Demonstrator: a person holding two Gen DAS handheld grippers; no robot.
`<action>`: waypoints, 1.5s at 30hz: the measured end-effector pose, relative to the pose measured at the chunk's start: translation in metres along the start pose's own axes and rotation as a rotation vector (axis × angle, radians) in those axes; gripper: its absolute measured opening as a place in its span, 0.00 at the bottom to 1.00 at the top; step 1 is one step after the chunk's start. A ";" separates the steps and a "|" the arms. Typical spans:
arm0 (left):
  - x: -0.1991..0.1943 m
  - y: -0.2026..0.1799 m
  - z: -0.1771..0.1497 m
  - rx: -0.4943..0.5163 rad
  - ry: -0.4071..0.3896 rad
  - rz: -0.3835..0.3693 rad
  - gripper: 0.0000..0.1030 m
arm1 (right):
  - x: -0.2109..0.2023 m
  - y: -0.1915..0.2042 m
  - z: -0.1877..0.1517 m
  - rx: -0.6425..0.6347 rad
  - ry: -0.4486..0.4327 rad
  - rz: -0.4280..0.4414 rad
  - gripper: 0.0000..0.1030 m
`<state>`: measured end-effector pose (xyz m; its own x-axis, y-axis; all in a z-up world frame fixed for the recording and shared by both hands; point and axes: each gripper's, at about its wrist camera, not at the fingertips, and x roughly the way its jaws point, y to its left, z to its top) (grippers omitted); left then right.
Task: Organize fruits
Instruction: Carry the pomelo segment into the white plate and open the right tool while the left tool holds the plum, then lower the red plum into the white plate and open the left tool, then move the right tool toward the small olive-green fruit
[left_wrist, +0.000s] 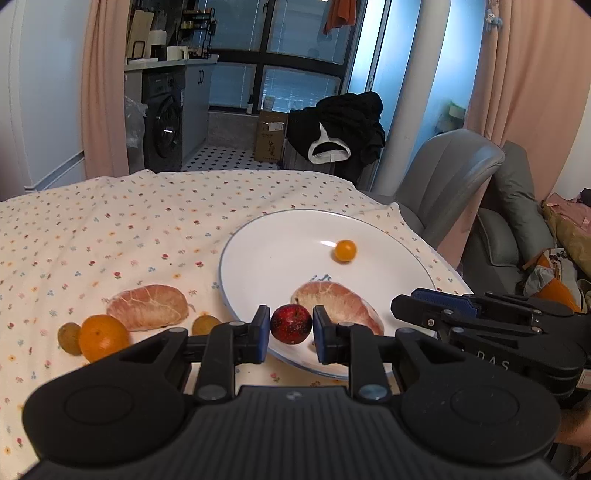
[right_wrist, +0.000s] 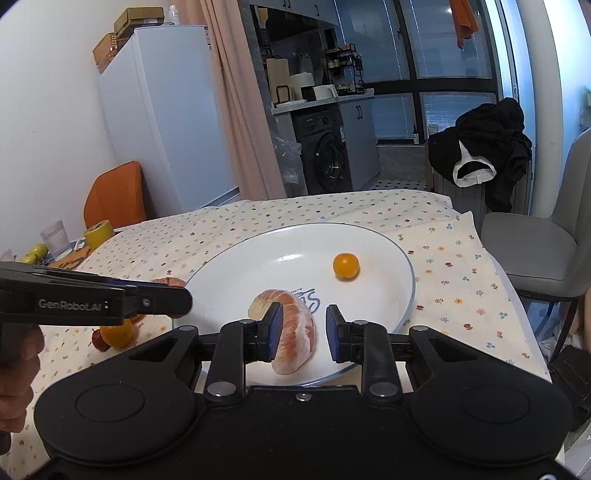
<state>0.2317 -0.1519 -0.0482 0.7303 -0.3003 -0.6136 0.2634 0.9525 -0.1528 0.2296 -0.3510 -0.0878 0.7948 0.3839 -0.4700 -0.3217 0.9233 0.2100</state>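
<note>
The left gripper pinched the small red fruit between its pads, right over the plate's near rim. The right gripper sat parted and empty, a peeled pomelo segment against its left pad. Beyond both jaws, bare plate stretched to the small orange fruit.

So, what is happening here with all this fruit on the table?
A person holds a gripper in each hand and is collecting fruit onto the large white plate. The left gripper is closed on a small dark red fruit at the plate's near edge. The right gripper is open above a peeled pink pomelo segment on the plate, where a small orange round fruit also lies. Another pomelo segment and a round orange wait on the flowered tablecloth.
</note>
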 end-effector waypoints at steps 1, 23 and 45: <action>-0.001 -0.001 0.000 0.008 -0.010 0.003 0.26 | -0.001 0.000 0.000 0.001 0.000 0.001 0.26; -0.064 0.049 -0.007 -0.075 -0.102 0.187 0.70 | -0.015 0.032 0.001 -0.020 -0.038 0.032 0.61; -0.117 0.093 -0.037 -0.180 -0.162 0.242 0.76 | -0.023 0.095 0.001 -0.152 -0.038 0.100 0.60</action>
<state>0.1476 -0.0265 -0.0190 0.8524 -0.0545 -0.5200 -0.0348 0.9864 -0.1604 0.1811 -0.2723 -0.0562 0.7730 0.4758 -0.4196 -0.4720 0.8733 0.1208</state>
